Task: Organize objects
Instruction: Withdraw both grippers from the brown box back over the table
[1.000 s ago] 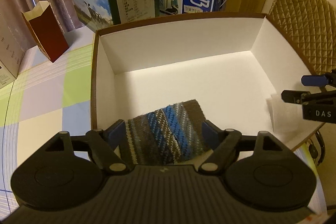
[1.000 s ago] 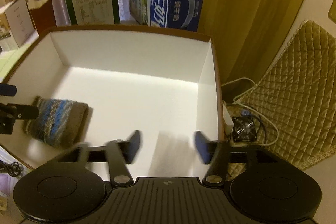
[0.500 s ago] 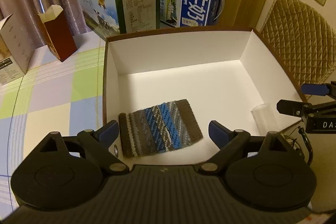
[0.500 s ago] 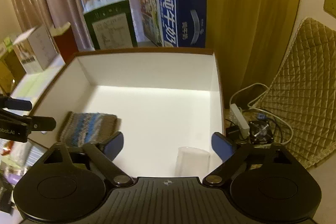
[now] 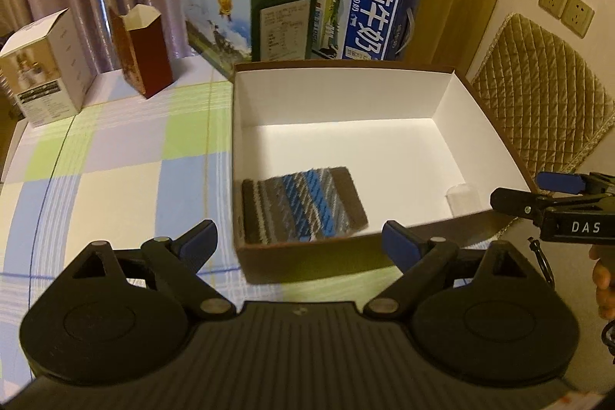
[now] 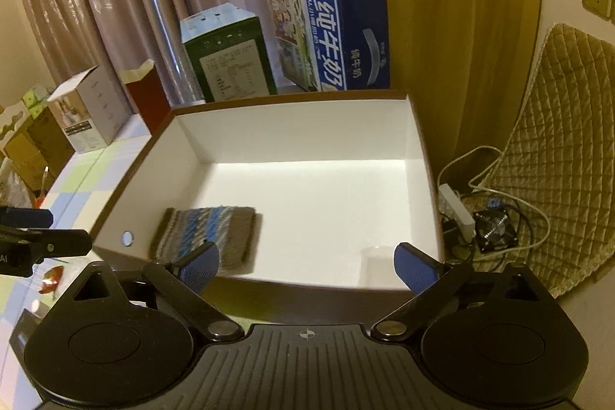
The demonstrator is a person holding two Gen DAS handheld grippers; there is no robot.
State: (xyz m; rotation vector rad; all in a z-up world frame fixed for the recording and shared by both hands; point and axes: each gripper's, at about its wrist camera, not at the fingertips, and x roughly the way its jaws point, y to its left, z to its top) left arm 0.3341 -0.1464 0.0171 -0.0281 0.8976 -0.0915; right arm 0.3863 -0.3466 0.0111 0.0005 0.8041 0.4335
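The striped knitted cloth [image 5: 303, 208] lay flat in the near left corner of the white-lined box [image 5: 496, 137], and a clear plastic cup [image 5: 463, 198] stood in the box's near right corner, well apart from it. The box sat on the checked table [image 5: 115, 171], with cartons behind it. Both the left tool [image 5: 300, 243] and the right tool [image 6: 307, 266] hung before the box's near wall, jaws spread wide and holding nothing.

Both grippers, left [image 5: 298, 243] and right [image 6: 307, 264], opened, withdrew from box [image 5: 346, 95].
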